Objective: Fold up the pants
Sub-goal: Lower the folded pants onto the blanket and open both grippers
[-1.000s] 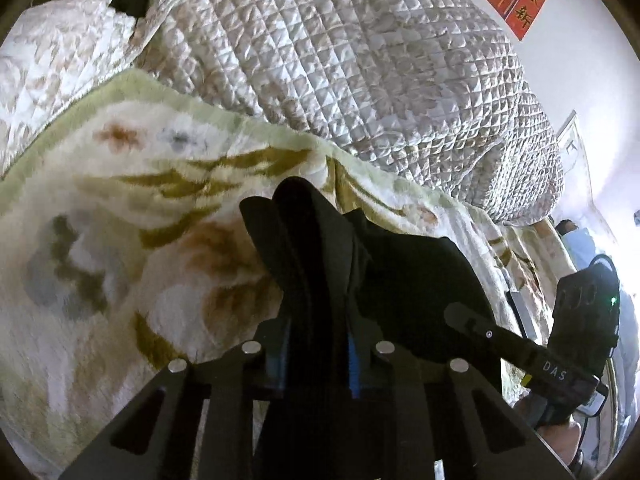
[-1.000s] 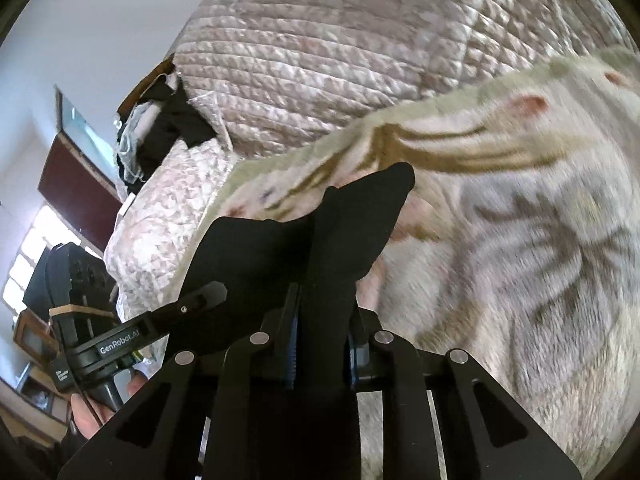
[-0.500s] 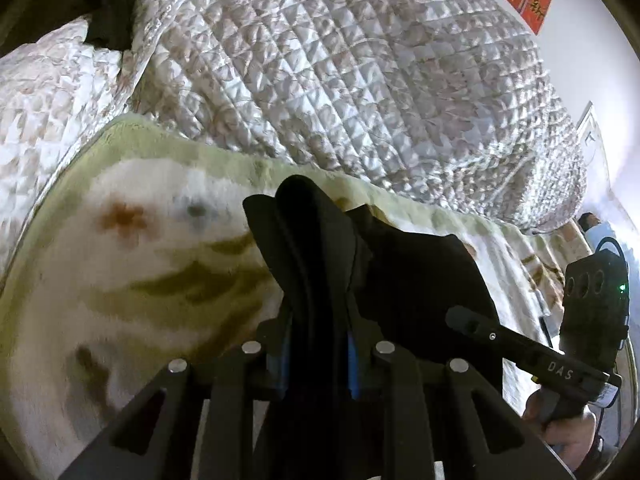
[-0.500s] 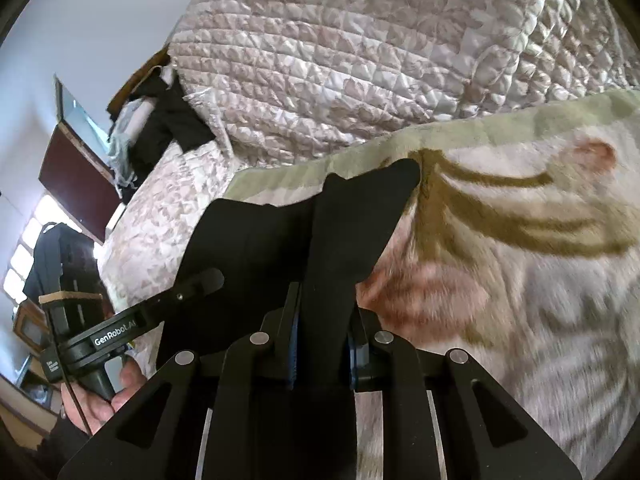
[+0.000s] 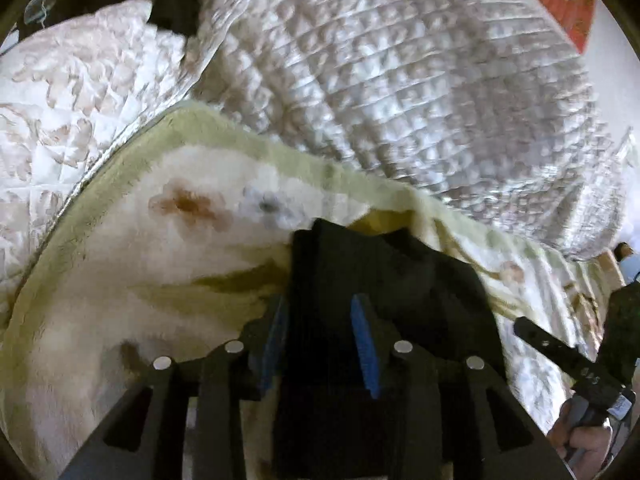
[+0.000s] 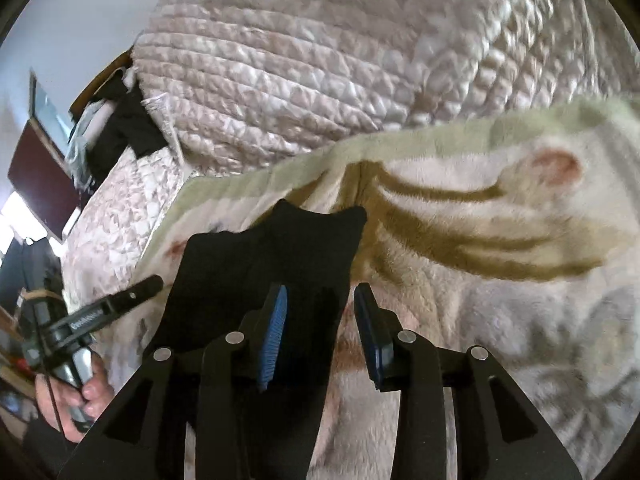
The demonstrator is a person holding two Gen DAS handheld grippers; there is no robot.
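Observation:
The black pants [image 5: 380, 272] lie folded on a cream flowered blanket [image 5: 160, 280], their far edge near the blanket's green border. My left gripper [image 5: 318, 304] has its jaws opening. The black cloth lies between the blue pads and they no longer pinch it. In the right wrist view the pants [image 6: 280, 248] reach from the left as far as the gap of my right gripper [image 6: 320, 292], whose jaws are opening too. Bare blanket [image 6: 480, 280] shows beside its right pad. Each view also shows a finger [image 5: 536, 334] [image 6: 132, 292] of the other gripper.
A bulky quilted cover [image 5: 400, 80] [image 6: 320, 60] rises just beyond the blanket's border. A person's hand [image 6: 80, 396] grips the left handle and another hand [image 5: 584, 444] the right one. Dark clothes and furniture [image 6: 120, 128] stand at the far left of the right wrist view.
Both grippers carried the cloth forward toward the quilted cover. Their jaws, shut on upright folds of black cloth before, have parted, and the cloth has dropped flat onto the blanket.

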